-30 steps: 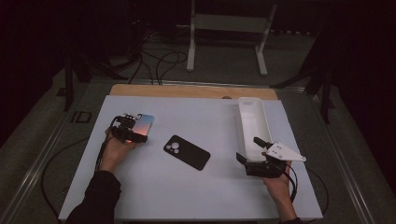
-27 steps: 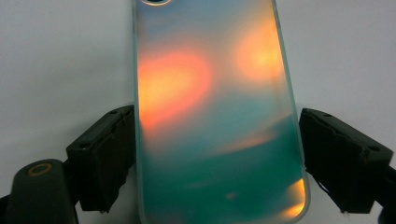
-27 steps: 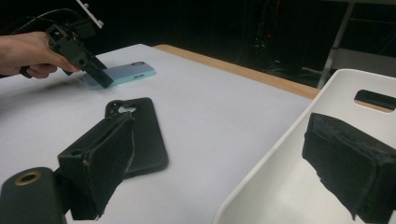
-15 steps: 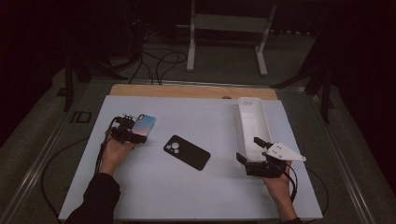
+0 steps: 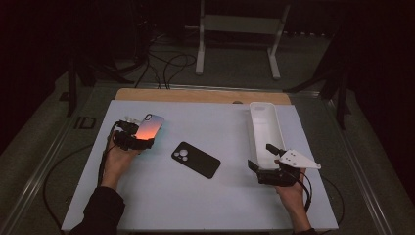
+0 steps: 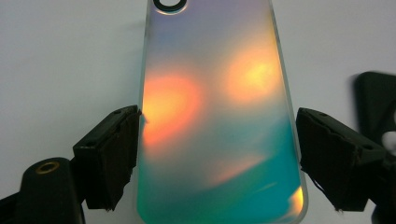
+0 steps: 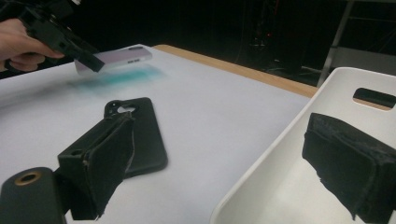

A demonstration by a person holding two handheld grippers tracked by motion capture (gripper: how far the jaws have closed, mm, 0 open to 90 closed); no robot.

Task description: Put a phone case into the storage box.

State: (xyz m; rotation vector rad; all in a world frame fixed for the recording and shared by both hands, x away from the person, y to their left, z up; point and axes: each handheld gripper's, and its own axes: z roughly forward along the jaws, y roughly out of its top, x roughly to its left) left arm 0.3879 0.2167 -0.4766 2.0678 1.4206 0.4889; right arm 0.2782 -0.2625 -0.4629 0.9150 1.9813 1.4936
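Left gripper (image 5: 131, 138): at about nine o'clock on the desk (image 5: 210, 205), in the person's left hand (image 5: 117, 159); its jaws clamp the long edges of the iridescent phone case (image 6: 219, 121), one pad on each side.
Iridescent phone case: held at its lower end, with the camera-hole end pointing away toward one o'clock. In the right gripper view it hangs clear of the desk, with a teal glow on the white surface beneath it. From above it shows as an orange-to-silver slab (image 5: 148, 128).
Grip contact: the left pad plainly touches the case edge; the right pad looks to be against the other edge, though the case's clear rim makes that side harder to judge.
Black phone case (image 5: 195, 159): flat on the desk near the centre, back up, with its camera cut-out toward ten o'clock; well apart from both grippers.
White bin (image 5: 264, 128): at about three o'clock, long and narrow, running from near to far.
Right gripper (image 5: 265, 157): at about four o'clock, in the person's right hand (image 5: 289, 193); its jaws stand apart with nothing between them, straddling the bin's near wall (image 7: 261, 172).
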